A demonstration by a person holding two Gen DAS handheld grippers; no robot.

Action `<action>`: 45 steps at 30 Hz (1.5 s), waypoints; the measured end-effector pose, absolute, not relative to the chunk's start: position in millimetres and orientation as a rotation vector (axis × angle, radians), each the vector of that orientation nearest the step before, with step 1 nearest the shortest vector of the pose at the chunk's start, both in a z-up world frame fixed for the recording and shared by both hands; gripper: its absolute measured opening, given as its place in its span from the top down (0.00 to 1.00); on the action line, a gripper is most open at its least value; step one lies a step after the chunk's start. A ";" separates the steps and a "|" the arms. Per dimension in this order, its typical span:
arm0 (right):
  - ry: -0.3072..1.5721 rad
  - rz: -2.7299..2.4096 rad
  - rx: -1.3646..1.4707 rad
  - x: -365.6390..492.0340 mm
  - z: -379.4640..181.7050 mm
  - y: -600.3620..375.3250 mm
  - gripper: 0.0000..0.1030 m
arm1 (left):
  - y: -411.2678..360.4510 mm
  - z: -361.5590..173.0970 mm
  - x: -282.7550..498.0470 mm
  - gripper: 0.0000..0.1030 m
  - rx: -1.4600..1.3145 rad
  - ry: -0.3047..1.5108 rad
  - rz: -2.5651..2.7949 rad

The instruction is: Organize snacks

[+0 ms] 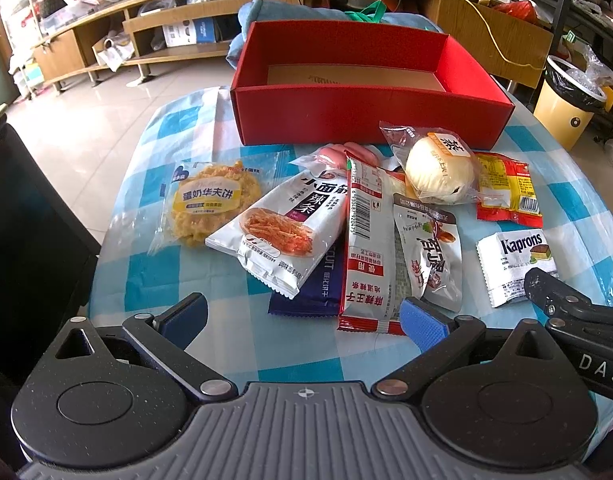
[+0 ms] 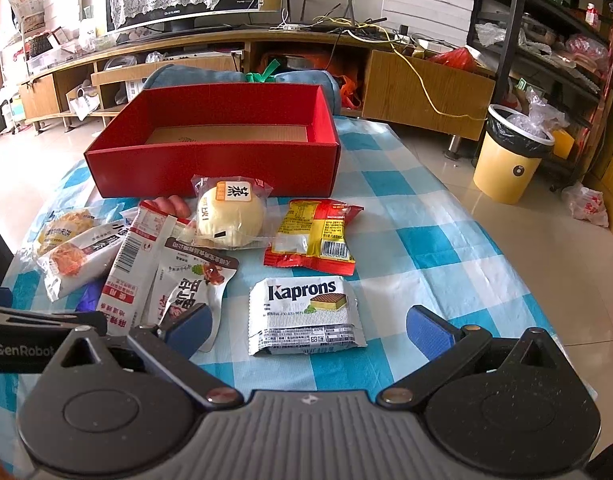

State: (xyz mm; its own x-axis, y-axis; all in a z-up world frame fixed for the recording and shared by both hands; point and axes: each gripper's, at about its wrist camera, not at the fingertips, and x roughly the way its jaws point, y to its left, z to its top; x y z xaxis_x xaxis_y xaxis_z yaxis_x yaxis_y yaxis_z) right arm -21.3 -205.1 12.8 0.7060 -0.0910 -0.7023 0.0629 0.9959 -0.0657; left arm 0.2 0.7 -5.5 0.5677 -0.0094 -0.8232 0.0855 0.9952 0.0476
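Right claw [image 2: 308,326], jaws spread wide and empty, poised low over the tabletop [image 2: 426,240]. The Kaprons wafer packet [image 2: 306,316] lies flat directly ahead of it, its near edge between the two blue pads [image 2: 428,330]; the packet's long axis runs crosswise to the claw's line of sight, so the jaws as they stand span its length rather than its shorter width. The span looks just wider than the packet; whether it clears both crimped ends cannot be told for certain.

Left claw [image 1: 304,314], likewise wide open and holding nothing, faces the overlapping heap: the red-and-white spicy strip packet [image 1: 364,248], lying lengthwise away from the claw, rests on a dark blue biscuit packet [image 1: 320,284], with the white latiao bag [image 1: 284,224] to the left.

The red box [image 2: 212,168] stands empty at the far side of the tabletop, beyond the wrapped steamed bun [image 2: 230,216] and the red-and-yellow packet [image 2: 314,240]. No snack is yet inside. The right claw is judged nearer a clean, isolated pick.
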 end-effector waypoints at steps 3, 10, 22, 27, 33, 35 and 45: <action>0.785 -0.086 -0.037 -21.3 11.6 -205.7 0.04 | 1.2 -6.6 -0.3 0.00 0.083 0.966 -0.056; 0.791 -0.090 -0.039 -20.4 11.3 -205.8 0.04 | 2.1 -8.8 -0.6 0.00 0.081 0.971 -0.056; 0.802 -0.086 -0.035 -18.9 11.1 -205.9 0.04 | 0.0 -9.3 -0.8 0.00 0.086 0.975 -0.052; 0.808 -0.084 -0.036 -18.4 10.5 -205.1 0.04 | 0.4 -9.1 -0.6 0.01 0.086 0.975 -0.053; 0.810 -0.082 -0.035 -18.8 9.7 -205.2 0.04 | 0.3 -9.4 -0.9 0.01 0.086 0.976 -0.053; 0.811 -0.082 -0.036 -18.9 9.5 -205.1 0.04 | 0.3 -9.3 -0.9 0.02 0.085 0.976 -0.054; 0.821 -0.080 -0.035 -18.2 8.8 -205.4 0.04 | 0.2 -11.1 -1.2 0.02 0.089 0.979 -0.054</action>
State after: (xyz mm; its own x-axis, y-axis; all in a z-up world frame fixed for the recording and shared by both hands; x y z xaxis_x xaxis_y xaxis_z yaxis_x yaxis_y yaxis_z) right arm -18.2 -205.4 8.8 0.6790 -0.0846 -0.7293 0.0573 0.9964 -0.0623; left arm -1.2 0.2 -11.1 0.5565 -0.0060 -0.8308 0.0860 0.9950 0.0504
